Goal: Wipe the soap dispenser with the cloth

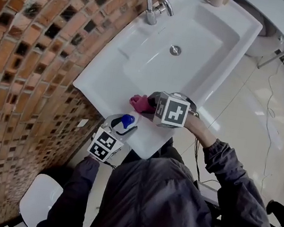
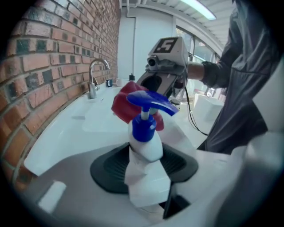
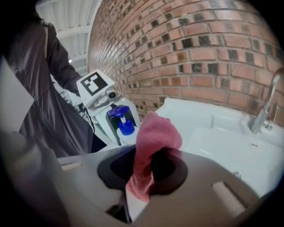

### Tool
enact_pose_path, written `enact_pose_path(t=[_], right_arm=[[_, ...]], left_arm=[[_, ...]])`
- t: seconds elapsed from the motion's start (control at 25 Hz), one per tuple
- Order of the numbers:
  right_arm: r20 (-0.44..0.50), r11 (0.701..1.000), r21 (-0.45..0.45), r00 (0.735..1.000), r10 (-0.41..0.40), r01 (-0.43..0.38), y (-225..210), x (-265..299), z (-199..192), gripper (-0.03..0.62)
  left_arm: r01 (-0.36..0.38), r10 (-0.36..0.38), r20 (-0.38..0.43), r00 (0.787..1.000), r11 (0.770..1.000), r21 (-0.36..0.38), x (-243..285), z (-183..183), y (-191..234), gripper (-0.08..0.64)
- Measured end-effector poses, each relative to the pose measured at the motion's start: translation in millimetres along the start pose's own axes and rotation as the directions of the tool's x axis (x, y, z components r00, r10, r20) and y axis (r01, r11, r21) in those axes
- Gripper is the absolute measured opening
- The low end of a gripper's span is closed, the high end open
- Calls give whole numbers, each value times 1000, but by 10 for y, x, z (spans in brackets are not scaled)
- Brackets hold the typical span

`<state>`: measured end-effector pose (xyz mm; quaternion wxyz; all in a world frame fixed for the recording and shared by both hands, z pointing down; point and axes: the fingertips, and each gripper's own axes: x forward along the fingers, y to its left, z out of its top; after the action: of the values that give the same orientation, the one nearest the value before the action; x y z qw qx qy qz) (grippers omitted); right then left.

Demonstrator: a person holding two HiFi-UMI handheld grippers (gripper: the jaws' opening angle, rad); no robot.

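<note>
Here, left fingers (image 2: 148,190) grasp the white, blue-pumped soap dispenser (image 2: 144,142); right fingers (image 3: 135,207) clench the pink cloth (image 3: 153,142).

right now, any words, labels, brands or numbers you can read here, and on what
No readable text in any view.
Left cube and right cube: black and white square patterns only, no words.
Dispenser: no print shows on it.
Small white plate on the brick wall: too small to read.
</note>
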<state>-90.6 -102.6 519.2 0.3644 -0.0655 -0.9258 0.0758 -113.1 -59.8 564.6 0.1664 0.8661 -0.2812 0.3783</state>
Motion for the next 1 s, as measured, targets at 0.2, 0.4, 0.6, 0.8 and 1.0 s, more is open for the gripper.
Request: enact_pose_path(t=[0.2,0.4,0.6,0.8,1.0], right_arm=[[-232,972,-206,971,65,-114,43,357,-348,69],[-375,944,-296,926,27,-148,5,663,-669,69],[-354,957,-265,935,14,-115,-23,585,-667,69],[-130,993,-117,991,-10,-5,-292,221,-150,69],[136,990,96,987,92,-105,-305,118,301,69]], left_arm=[[29,-29,-6,1000,1000,11,-1,2,-35,219],[57,-57,-10,998,998,23,-10,-5,-38,221],[47,-47,-18,999,999,2,5,-7,-59,225],[-68,69,2,998,993,-99,-110,-36,1,227],[-163,198,59,978,915,-370,-329,-146,3,218]])
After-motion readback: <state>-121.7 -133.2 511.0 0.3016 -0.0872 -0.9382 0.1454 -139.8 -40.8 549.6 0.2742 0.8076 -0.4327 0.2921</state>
